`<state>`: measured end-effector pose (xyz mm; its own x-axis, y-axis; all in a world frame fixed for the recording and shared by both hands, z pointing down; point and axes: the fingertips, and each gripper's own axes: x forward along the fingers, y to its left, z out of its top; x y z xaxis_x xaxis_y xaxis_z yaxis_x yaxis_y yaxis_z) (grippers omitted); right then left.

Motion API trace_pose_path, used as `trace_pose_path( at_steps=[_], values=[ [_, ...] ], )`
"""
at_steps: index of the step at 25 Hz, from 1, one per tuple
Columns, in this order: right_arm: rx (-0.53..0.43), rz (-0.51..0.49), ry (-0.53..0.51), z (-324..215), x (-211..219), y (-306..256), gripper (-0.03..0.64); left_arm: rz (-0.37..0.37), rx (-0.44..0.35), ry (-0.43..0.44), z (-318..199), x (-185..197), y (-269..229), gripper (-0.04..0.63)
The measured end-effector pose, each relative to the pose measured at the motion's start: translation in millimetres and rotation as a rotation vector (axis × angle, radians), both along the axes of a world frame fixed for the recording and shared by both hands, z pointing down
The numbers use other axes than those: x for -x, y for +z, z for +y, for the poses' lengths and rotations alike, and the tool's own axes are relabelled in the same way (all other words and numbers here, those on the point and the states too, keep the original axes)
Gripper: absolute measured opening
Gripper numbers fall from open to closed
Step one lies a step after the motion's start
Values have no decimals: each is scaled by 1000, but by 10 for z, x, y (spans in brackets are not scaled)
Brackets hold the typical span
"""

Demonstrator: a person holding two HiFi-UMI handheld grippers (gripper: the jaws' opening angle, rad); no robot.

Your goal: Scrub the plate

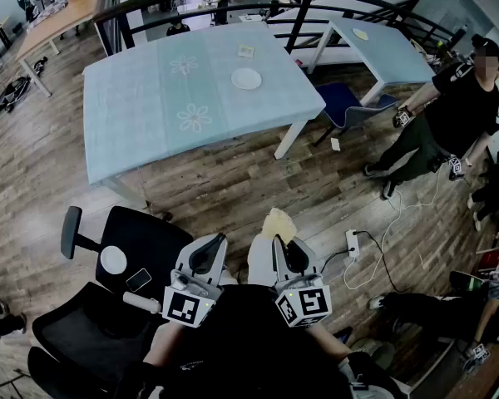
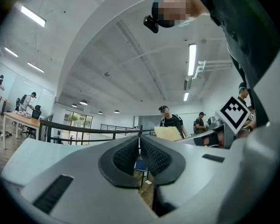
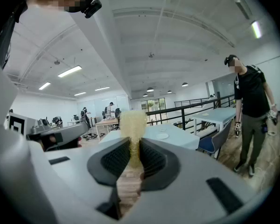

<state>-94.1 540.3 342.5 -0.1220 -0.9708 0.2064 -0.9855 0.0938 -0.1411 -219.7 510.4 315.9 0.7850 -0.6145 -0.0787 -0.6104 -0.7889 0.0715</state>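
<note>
Approach stage, plate not reached.
Right gripper (image 1: pixel 280 239) clamps yellow sponge (image 1: pixel 276 222); left gripper (image 1: pixel 217 241) pinched together, empty. Plate (image 1: pixel 246 78) lies toward the table (image 1: pixel 150 115) right edge, well ahead, roughly equally far from both grippers.

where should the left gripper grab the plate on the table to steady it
Probably the rim: the plate lies flat on the blue table, so only its edge offers a pinch. Come in low from its left side, leaving the top free for the sponge in the right gripper.
</note>
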Motion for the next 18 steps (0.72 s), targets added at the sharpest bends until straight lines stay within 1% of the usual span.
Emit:
trace_pose_path(
  at_steps=[5, 9, 12, 16, 18],
  values=[
    [3, -6, -12, 23, 47, -37, 60, -7, -6, 0, 99, -17, -46, 20],
    [4, -11, -13, 23, 45, -34, 60, 11, -18, 18, 139, -90, -71, 19],
    [-2, -8, -4, 78, 21, -74, 60, -1, -23, 29, 143, -155, -61, 20],
    [39, 24, -24, 102, -21, 63, 60, 20, -48, 50, 146, -263, -175, 18],
    [49, 19, -20, 77, -75, 105, 60, 12, -42, 53, 180, -285, -160, 20]
  ],
)
